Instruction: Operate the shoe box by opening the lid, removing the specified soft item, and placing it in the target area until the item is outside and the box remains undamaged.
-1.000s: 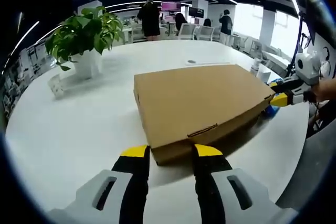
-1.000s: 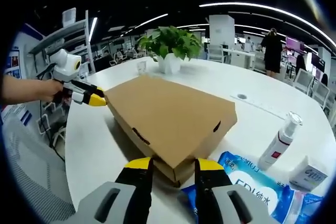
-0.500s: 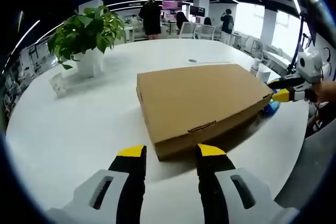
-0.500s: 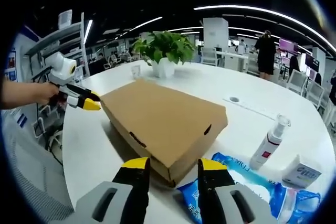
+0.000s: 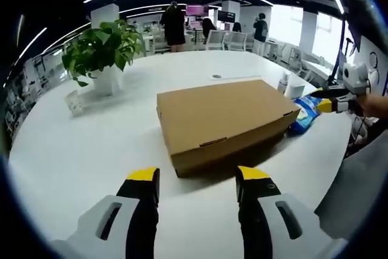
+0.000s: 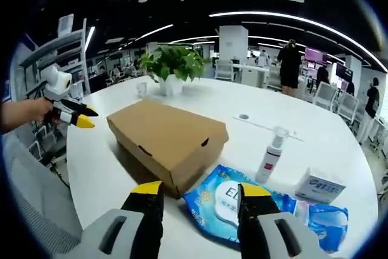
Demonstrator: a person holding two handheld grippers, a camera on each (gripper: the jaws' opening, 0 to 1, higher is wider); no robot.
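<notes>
Left gripper [image 5: 197, 177] and right gripper [image 6: 197, 191] both empty, jaws spread, off the shoe box [image 5: 225, 119], which sits lid shut mid-desk [image 5: 79, 150]. Wipes pack [image 6: 233, 201] beside its corner; spray bottle [image 6: 271, 156], potted plant [image 5: 100, 50] beyond.

Brown cardboard shoe box [image 5: 225, 119] lies flat on table; lid shut.

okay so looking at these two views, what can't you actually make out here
- Inside of the shoe box: hidden in both views by its closed lid.
- Print on the spray bottle: too small, right gripper view.
- Wipes pack: partly covered by the right gripper, right gripper view.
</notes>
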